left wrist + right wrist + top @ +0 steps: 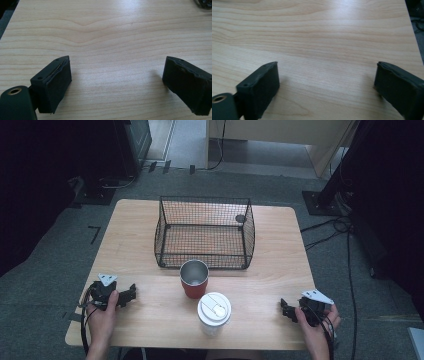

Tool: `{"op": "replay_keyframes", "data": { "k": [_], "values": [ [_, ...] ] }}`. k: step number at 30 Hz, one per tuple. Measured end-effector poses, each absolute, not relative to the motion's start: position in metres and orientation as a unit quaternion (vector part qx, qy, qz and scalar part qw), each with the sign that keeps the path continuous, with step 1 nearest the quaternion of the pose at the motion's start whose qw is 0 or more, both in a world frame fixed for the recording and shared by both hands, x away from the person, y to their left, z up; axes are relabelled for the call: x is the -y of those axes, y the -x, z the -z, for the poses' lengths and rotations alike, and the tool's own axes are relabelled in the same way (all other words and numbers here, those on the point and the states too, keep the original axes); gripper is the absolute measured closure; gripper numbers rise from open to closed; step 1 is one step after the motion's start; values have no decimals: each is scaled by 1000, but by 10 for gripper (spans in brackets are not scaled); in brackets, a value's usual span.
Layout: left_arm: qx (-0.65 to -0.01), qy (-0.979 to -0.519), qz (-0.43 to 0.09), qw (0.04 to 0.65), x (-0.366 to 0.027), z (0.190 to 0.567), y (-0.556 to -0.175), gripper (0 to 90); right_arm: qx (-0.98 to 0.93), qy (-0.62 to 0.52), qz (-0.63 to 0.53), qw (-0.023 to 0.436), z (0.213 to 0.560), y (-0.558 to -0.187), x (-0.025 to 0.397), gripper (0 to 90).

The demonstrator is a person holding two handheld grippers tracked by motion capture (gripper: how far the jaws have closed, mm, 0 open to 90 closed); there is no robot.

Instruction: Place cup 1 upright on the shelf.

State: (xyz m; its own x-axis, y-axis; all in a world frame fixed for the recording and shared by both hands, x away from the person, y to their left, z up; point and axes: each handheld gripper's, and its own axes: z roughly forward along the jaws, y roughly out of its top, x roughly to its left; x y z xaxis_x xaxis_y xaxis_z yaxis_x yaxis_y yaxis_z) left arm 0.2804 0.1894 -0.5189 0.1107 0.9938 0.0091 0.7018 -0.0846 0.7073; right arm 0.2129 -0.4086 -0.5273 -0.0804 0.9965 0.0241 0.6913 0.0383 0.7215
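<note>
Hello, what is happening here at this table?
A person holds the left gripper and the right gripper near the table's front corners, both with jaws open and holding nothing. Between them stand a red cup and a white lidded cup, untouched. A wire basket waits behind them.

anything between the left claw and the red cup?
Nothing: in the high view, bare wooden table runs from the left claw to the red cup. The white lidded cup stands nearer the person, off that line.

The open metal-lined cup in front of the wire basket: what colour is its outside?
Red, clearest in the high view: red cup.
</note>
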Motion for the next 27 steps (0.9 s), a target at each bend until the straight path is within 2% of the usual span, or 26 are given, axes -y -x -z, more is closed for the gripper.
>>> {"op": "replay_keyframes", "data": {
  "k": [5,8,16,27],
  "values": [
    [-608,-697,-254,283,-189,519,-279,83,-667,-637,-288,258,528,-214,409,0],
    [-606,-701,-242,289,-189,519,-278,10,-667,-637,-289,257,528,-214,409,0],
    [-592,-707,-242,303,-173,509,-278,10,-667,-637,-289,257,528,-214,409,0],
    [-548,-727,-218,353,-140,487,-276,10,-667,-636,-290,257,528,-214,409,0]
  ]
}}
